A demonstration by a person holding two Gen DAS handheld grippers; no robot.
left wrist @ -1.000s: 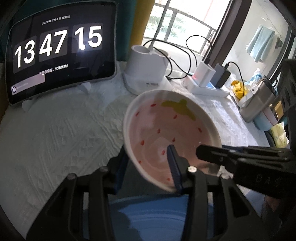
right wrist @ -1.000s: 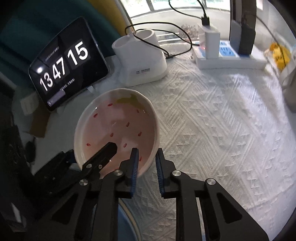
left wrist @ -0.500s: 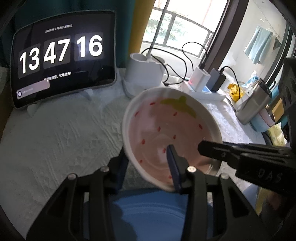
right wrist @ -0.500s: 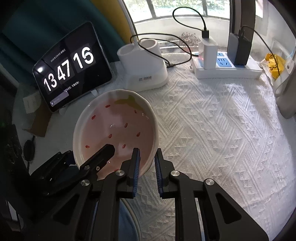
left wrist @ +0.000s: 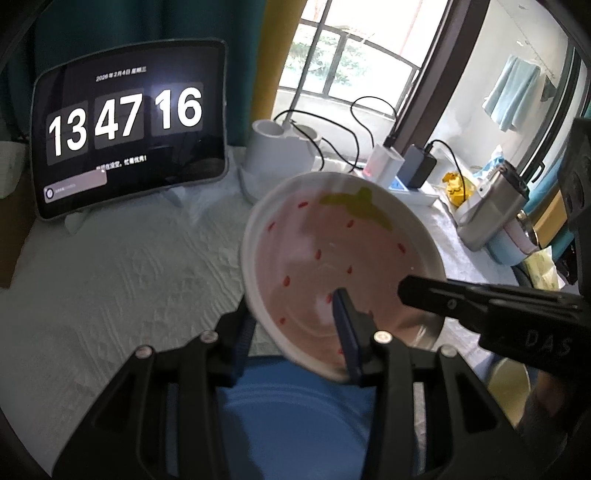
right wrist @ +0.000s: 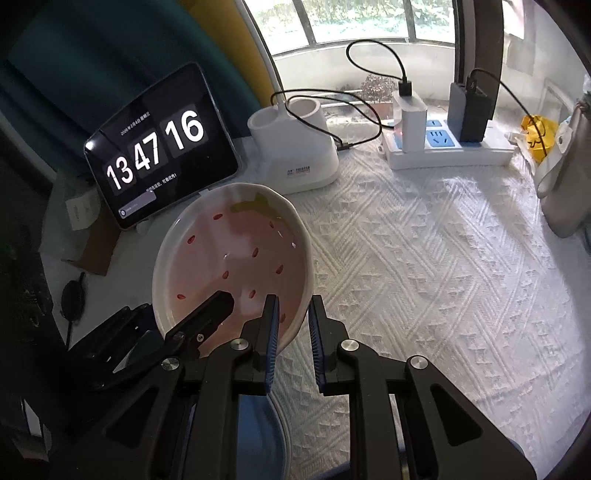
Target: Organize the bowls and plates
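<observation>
**Strawberry bowl held aloft by both grippers**

Left gripper (left wrist: 295,328) and right gripper (right wrist: 293,325) each clamp the strawberry bowl (right wrist: 236,266) above the blue plate (left wrist: 295,417). White textured tabletop (right wrist: 424,266), clock tablet (right wrist: 159,147), then window (right wrist: 351,18) beyond. The bowl has risen since a second ago.

The bowl (right wrist: 231,258) sits above the table's (right wrist: 424,277) near-left part — a plate (right wrist: 258,424) below it at the near edge. Along the far edge: tablet (right wrist: 162,147) at the left corner, holder (right wrist: 295,147) mid-edge, power strip (right wrist: 450,151) to its right — a flask (left wrist: 491,210) at the right edge.
</observation>
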